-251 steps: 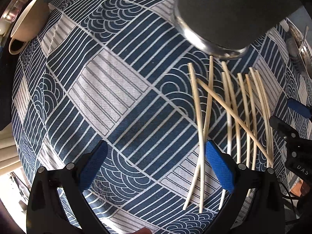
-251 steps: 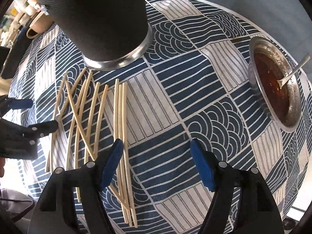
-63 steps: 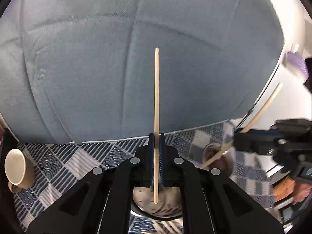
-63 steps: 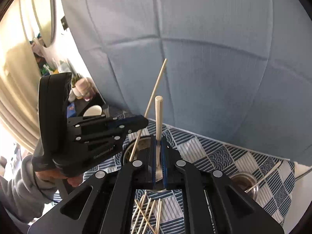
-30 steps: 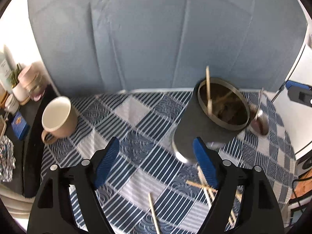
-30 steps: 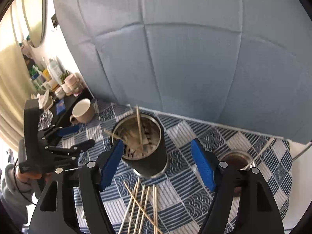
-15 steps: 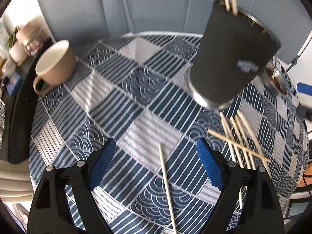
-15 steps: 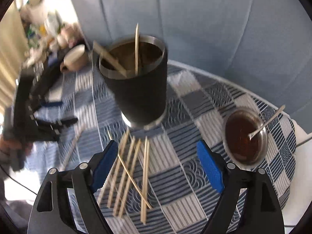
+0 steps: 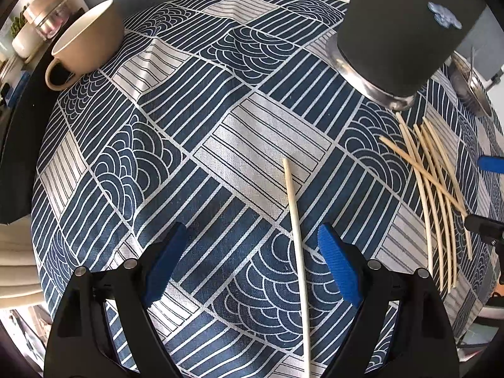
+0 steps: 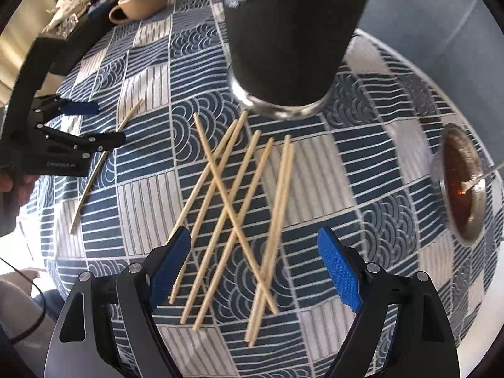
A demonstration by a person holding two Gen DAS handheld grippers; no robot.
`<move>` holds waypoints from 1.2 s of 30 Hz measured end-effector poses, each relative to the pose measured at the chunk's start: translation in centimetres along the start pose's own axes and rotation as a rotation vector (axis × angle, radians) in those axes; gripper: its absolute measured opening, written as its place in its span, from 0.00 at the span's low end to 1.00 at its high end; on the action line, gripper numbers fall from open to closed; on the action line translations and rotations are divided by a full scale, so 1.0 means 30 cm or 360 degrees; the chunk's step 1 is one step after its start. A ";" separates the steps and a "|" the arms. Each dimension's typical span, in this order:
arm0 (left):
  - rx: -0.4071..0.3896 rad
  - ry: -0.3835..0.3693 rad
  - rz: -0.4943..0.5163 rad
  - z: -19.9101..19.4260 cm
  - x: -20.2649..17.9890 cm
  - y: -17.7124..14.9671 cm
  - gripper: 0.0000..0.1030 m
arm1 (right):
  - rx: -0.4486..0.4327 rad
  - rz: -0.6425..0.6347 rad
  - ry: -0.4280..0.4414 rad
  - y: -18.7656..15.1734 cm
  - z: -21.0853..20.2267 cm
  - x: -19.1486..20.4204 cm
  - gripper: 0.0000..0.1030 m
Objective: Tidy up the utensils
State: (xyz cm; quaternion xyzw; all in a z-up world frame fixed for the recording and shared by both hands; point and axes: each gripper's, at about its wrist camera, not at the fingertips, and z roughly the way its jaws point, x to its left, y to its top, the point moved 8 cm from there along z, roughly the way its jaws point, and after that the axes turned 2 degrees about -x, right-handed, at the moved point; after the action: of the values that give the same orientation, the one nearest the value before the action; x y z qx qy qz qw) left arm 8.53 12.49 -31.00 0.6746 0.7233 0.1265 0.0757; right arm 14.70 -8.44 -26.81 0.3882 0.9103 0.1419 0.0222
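A tall dark holder cup (image 9: 406,28) with a steel base stands on the blue patterned tablecloth (image 9: 189,119); it also fills the top of the right wrist view (image 10: 289,31). My left gripper (image 9: 252,264) is open and empty, low over a single chopstick (image 9: 296,236) that lies between its fingers. Several more chopsticks (image 9: 434,189) lie to its right. My right gripper (image 10: 253,267) is open and empty, low over that same crossed pile of chopsticks (image 10: 233,217). The left gripper (image 10: 78,123) and the single chopstick (image 10: 100,167) show at the left of the right wrist view.
A beige mug (image 9: 85,41) stands at the far left of the table, also seen in the right wrist view (image 10: 141,0). A steel bowl of brown sauce with a spoon (image 10: 463,182) sits at the right edge. Jars and clutter stand on a shelf beyond the mug.
Both grippers let their chopsticks go into the cup about 2 s ago, opened, and have since dropped low over the cloth, closer to the loose chopsticks.
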 end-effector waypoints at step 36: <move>0.0223 -0.0074 -0.0120 -0.087 0.173 -0.174 0.05 | 0.0040 0.0179 0.0180 0.034 0.029 -0.033 0.05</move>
State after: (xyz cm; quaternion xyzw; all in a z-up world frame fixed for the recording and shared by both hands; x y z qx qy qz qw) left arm 2.40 17.14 -29.67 0.6533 0.7533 0.0569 0.0498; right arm 16.23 -8.26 -27.43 0.4304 0.8885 0.1532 -0.0421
